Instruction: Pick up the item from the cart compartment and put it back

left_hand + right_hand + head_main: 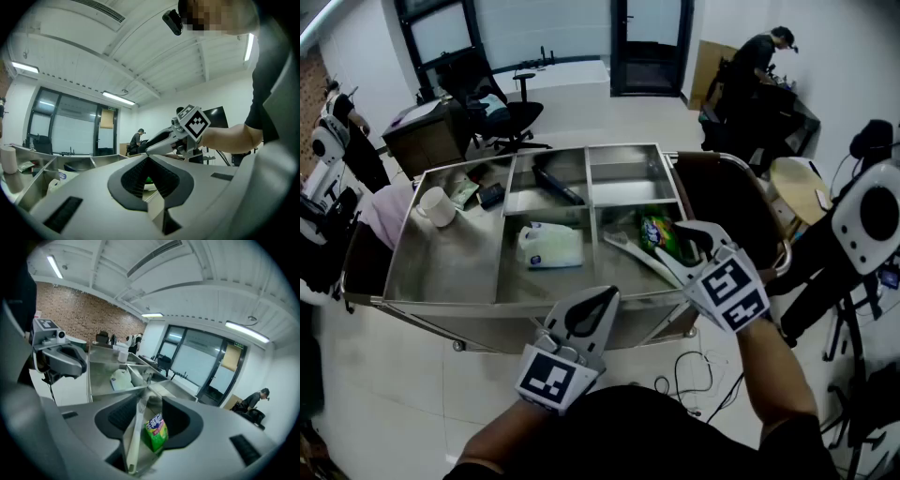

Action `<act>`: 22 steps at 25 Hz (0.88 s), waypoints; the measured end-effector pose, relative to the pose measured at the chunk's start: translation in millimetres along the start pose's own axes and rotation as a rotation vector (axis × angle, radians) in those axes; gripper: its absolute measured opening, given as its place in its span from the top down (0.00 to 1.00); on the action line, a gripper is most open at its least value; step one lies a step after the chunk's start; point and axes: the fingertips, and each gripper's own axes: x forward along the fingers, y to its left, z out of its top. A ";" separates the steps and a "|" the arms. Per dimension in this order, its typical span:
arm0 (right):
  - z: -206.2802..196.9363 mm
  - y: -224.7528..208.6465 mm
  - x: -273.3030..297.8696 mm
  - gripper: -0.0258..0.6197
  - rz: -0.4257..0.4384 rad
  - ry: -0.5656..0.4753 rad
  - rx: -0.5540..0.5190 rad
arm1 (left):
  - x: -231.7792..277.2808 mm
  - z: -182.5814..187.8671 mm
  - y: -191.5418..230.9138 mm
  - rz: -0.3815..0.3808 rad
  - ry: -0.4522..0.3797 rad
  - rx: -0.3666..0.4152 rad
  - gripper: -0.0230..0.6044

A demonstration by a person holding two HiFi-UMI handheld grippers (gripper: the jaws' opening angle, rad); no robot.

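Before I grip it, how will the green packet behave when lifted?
The green packet looks like a thin pouch, so it is probably light and floppy; it may buckle when squeezed. Its glossy film could be slippery. It lies beside the spatula, so a push may shift both.

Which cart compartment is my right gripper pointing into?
The near-right compartment, the only one holding a green snack packet and a white utensil. The compartment to its left holds a white pouch instead.
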 end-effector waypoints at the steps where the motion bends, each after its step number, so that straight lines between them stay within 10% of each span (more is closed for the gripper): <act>1: -4.7 -2.5 10.5 0.64 0.003 0.028 -0.008 | -0.1 -1.5 0.4 -0.001 0.003 -0.003 0.96; 8: -56.4 -22.2 83.0 0.57 -0.032 0.295 0.034 | -0.4 -7.2 -1.5 -0.012 0.019 -0.006 0.96; 22: -91.8 -41.2 152.3 0.57 -0.136 0.512 0.116 | -4.9 -9.1 -5.7 -0.043 0.020 -0.008 0.96</act>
